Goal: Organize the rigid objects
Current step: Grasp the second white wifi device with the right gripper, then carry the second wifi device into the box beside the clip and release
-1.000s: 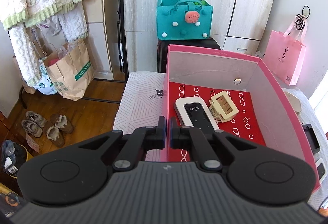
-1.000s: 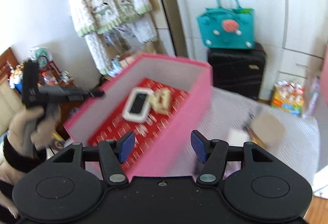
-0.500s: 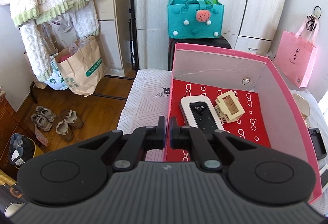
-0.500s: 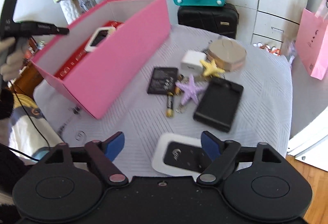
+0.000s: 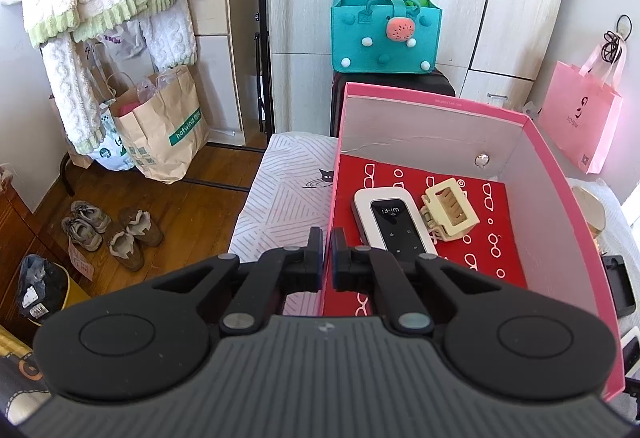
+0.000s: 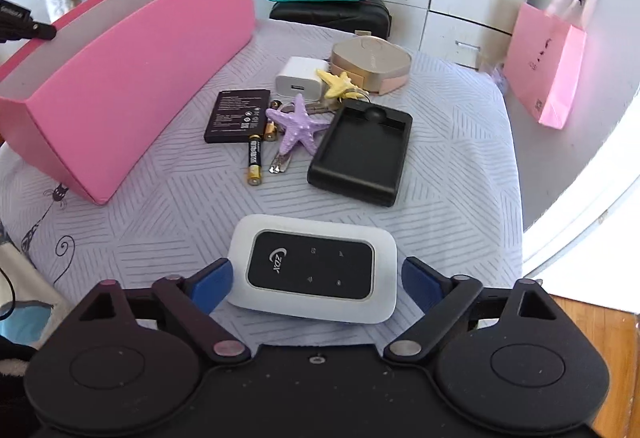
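Table point(image 6: 460, 157) with striped cloth carries everything. Pink box point(image 6: 120, 77) sits at its left edge, open top; inside on the red liner lie a white WiFi router point(image 5: 394, 224) and, touching its right side, a cream hair claw point(image 5: 450, 209). Right of the box, apart from it: black charger cradle point(image 6: 362, 153), gold case point(image 6: 372, 65), flat black battery point(image 6: 238, 115), white plug adapter point(image 6: 298, 79), purple starfish point(image 6: 298, 125), yellow starfish point(image 6: 338, 83), AA cell point(image 6: 254, 159). Second white router point(image 6: 314, 268) lies nearest the table's front edge. Right gripper point(image 6: 316, 284) fingers spread wide, just been opening, straddling that router without pressing it. Left gripper point(image 5: 327, 258) fingers closed on the box's left wall.
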`<action>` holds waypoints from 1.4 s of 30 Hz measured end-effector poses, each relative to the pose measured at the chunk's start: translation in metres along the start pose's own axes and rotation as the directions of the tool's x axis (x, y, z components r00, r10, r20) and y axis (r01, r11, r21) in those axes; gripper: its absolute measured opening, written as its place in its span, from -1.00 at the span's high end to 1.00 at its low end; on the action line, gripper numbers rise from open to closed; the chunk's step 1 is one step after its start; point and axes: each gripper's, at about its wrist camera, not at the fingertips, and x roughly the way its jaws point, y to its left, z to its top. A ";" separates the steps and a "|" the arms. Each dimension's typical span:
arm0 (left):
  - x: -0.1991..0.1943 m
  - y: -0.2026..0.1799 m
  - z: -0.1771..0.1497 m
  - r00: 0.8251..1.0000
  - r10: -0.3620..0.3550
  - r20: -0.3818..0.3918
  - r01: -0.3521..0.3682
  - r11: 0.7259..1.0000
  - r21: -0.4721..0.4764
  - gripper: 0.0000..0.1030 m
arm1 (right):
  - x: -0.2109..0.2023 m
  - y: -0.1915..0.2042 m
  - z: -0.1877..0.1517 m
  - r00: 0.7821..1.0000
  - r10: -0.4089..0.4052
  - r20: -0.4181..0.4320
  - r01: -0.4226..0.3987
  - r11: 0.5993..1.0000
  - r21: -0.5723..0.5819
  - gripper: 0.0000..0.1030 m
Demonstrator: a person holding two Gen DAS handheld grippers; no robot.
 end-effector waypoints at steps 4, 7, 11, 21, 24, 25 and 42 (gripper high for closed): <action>0.000 -0.001 0.000 1.000 -0.002 0.001 0.002 1.000 -0.001 0.94 | 0.004 0.002 0.000 1.000 0.021 -0.005 -0.021 1.000 0.011 -0.89; 0.000 0.000 0.001 1.000 -0.007 0.000 0.007 1.000 -0.007 0.94 | 0.012 0.002 0.002 1.000 0.011 -0.014 -0.010 1.000 0.020 -0.96; 0.000 0.001 0.002 1.000 -0.013 -0.003 0.013 1.000 -0.011 0.94 | 0.021 -0.004 0.004 0.999 0.027 -0.032 -0.024 0.997 0.078 -0.97; 0.001 0.002 0.002 1.000 -0.018 -0.004 0.018 1.000 -0.007 0.94 | 0.004 -0.005 0.017 0.998 0.062 0.020 -0.063 0.996 0.060 -0.96; 0.002 0.003 0.001 1.000 -0.018 -0.003 0.018 1.000 -0.005 0.94 | -0.007 0.000 0.025 0.995 0.088 0.041 -0.089 0.995 0.039 -0.96; 0.002 0.003 0.001 1.000 -0.019 -0.003 0.019 1.000 -0.006 0.94 | -0.012 0.002 0.029 0.994 0.098 0.049 -0.100 0.994 0.032 -0.96; 0.001 0.001 0.004 0.999 -0.036 -0.001 0.036 0.999 -0.019 0.94 | -0.057 0.092 0.158 0.873 0.418 0.252 -0.336 0.888 -0.313 -0.96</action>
